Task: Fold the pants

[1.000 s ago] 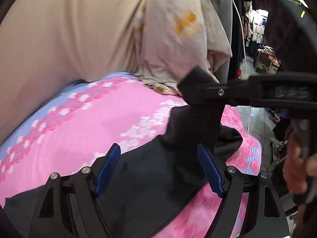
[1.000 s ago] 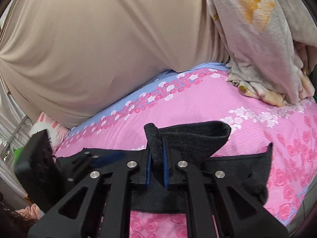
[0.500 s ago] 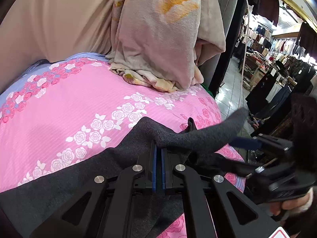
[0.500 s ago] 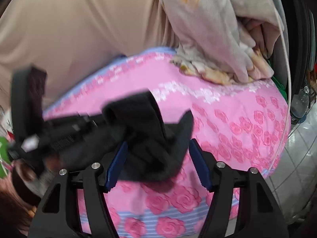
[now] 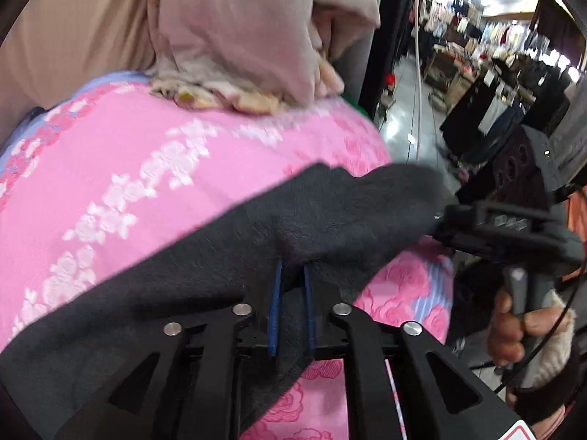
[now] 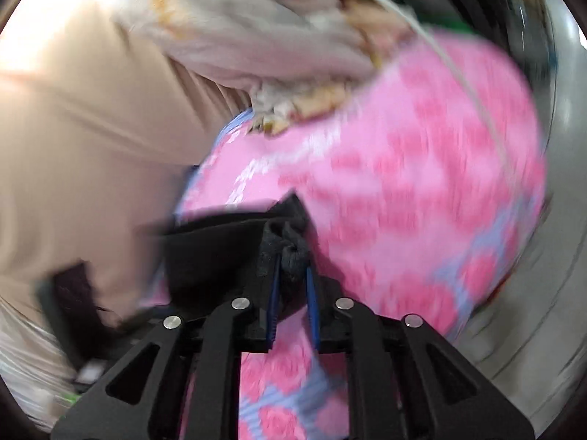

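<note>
Jaws of my left gripper (image 5: 291, 286) and right gripper (image 6: 291, 286) have just clamped the black pants (image 5: 227, 256); fabric stretches sideways between them across the bed (image 5: 146, 168).

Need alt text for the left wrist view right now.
The left gripper pinches dark pants over a pink floral bedspread. The right gripper grips the same fabric at right; a crumpled beige blanket sits behind.
</note>
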`<state>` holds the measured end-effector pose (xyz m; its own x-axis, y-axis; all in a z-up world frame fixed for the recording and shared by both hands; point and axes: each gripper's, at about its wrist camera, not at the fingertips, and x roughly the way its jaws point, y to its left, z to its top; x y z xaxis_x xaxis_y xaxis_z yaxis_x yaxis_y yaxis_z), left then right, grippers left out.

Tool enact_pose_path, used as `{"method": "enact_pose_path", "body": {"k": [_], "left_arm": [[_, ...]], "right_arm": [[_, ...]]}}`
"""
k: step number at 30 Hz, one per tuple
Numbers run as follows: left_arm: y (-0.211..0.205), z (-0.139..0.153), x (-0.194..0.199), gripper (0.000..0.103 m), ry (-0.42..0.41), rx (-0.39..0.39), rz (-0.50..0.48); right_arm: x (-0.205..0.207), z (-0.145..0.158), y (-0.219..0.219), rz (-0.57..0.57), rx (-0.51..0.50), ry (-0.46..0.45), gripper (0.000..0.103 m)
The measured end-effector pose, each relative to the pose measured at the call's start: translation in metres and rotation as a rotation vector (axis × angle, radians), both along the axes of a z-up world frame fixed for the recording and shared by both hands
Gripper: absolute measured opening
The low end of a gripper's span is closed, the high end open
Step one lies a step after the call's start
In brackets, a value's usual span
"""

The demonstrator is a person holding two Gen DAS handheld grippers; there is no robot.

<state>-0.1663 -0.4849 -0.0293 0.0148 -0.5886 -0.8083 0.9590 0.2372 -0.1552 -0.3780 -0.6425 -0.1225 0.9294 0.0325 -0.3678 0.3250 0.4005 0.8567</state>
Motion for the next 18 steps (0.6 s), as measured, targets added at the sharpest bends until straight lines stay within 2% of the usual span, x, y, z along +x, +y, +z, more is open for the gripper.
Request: {"method": "enact_pose_path", "body": {"k": [2,4,5,6,10,13,14,15,16,17,18], "left_arm": [[0.001,-0.001,-0.004,0.02,-0.01,-0.023,-0.001],[0.0,0.0,-0.005,0.042,0.032,-0.03,-0.028],[-0.001,0.001,-0.004,0.059,0.071,-0.039,-0.044],[-0.002,0.001,-0.004,0.069,0.113,-0.05,-0.055],[-0.007,0.004,-0.009,0.07,0.102,-0.055,-0.053],[0.01,0.013,-0.006,0.07,0.104,-0.078,-0.045],[0.019,0.016,-0.002,0.07,0.09,-0.081,-0.035],[0.032,0.019,0.003,0.07,0.065,-0.084,-0.021],[0.048,0.022,0.011,0.07,0.045,-0.086,0.001],[0.059,0.025,0.017,0.07,0.034,-0.088,0.019],[0.079,0.028,0.028,0.07,0.013,-0.089,0.056]], "right_arm": [[-0.014,-0.001,0.001,0.006,0.054,-0.124,0.033],[-0.021,0.003,0.002,0.02,0.084,-0.222,0.073],[-0.02,0.006,0.006,0.016,0.081,-0.202,0.09],[-0.019,0.007,0.008,0.002,0.07,-0.167,0.098],[-0.002,0.019,0.02,0.0,-0.03,-0.119,0.098],[0.018,0.032,0.027,-0.005,-0.146,0.004,0.091],[0.028,0.036,0.03,0.006,-0.202,0.054,0.082],[0.039,0.035,0.032,0.041,-0.218,0.084,0.047],[0.047,0.031,0.032,0.063,-0.213,0.116,0.018],[0.055,0.027,0.032,0.063,-0.208,0.156,0.007],[0.058,0.028,0.032,0.06,-0.214,0.165,0.007]]}}
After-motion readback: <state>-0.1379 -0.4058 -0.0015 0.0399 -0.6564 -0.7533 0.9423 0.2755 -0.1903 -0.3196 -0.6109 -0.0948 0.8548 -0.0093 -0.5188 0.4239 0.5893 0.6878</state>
